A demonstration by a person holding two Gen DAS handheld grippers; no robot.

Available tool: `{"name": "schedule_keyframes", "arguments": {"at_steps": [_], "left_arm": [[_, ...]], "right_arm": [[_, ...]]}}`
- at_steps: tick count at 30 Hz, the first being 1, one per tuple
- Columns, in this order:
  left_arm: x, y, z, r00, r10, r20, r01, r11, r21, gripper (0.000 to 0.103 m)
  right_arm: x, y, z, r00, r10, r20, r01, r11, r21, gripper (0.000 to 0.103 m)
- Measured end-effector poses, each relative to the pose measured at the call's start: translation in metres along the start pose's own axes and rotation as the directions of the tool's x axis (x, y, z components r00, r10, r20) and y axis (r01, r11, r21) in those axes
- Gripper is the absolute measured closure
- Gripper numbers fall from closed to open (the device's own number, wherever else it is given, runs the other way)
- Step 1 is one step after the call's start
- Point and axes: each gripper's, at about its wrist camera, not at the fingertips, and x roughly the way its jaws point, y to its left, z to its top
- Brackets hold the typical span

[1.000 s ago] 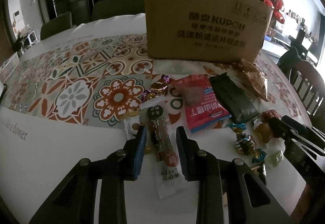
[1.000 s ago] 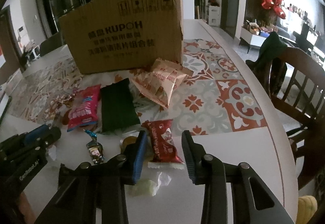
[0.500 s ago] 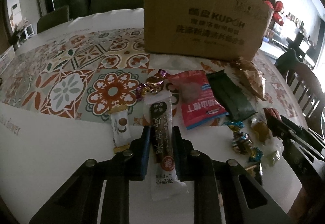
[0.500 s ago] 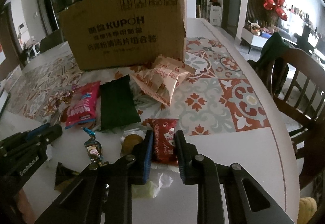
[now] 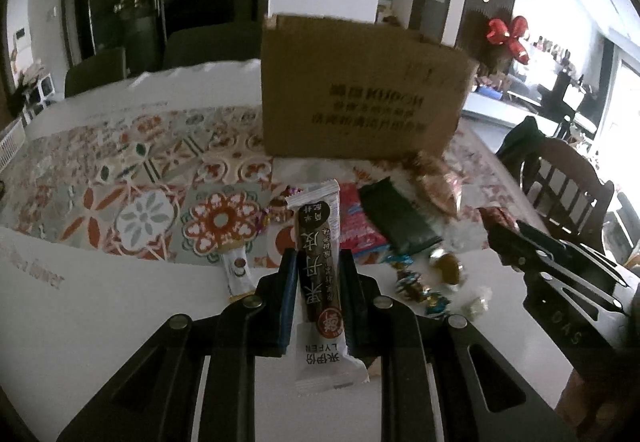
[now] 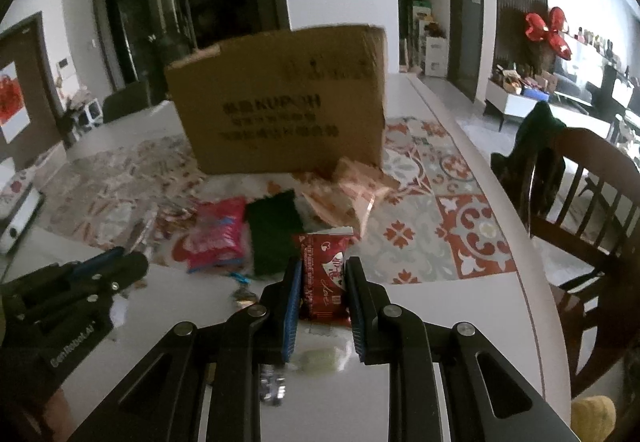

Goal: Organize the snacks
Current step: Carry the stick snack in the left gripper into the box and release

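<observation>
My left gripper (image 5: 318,262) is shut on a long white and brown snack bar (image 5: 318,254), lifted off the table. My right gripper (image 6: 323,270) is shut on a red snack packet (image 6: 323,274), also raised. A brown cardboard box (image 5: 360,101) (image 6: 280,109) stands upright at the back of the table. Between me and the box lie a pink packet (image 6: 218,238), a dark green packet (image 5: 394,222) (image 6: 272,234), an orange crinkled bag (image 6: 348,189) and several wrapped candies (image 5: 416,282). The right gripper shows at the right edge of the left wrist view (image 5: 496,238), the left gripper at the lower left of the right wrist view (image 6: 132,262).
A small white sachet (image 5: 238,270) lies left of the held bar. A patterned tile mat (image 5: 152,181) covers the table's middle. A wooden chair (image 6: 580,209) with a dark garment stands at the right edge of the round white table (image 6: 460,314). A pale candy (image 6: 318,358) lies under the right gripper.
Both grippers closed on their packets, the left on the snack bar and the right on the red packet, then rose off the table with them. The box looks lower and farther.
</observation>
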Motion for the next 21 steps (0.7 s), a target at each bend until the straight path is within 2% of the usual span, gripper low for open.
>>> {"name": "schedule_keyframes", "arguments": {"at_steps": [10,21], "left_arm": [[-0.038,-0.012,0.037,0.995,-0.023,0.101,0.016,0.998,0.060,0.082],[-0.043,-0.021,0.098,0.985,-0.061,0.164,0.040,0.991,0.131,0.083]], "right_arm": [[-0.035,0.006,0.034,0.995,0.058,0.076,-0.057,0.998,-0.018,0.080],[-0.039,-0.005,0.089,0.983,0.119,0.140,-0.123,0.992,0.022,0.080]]}}
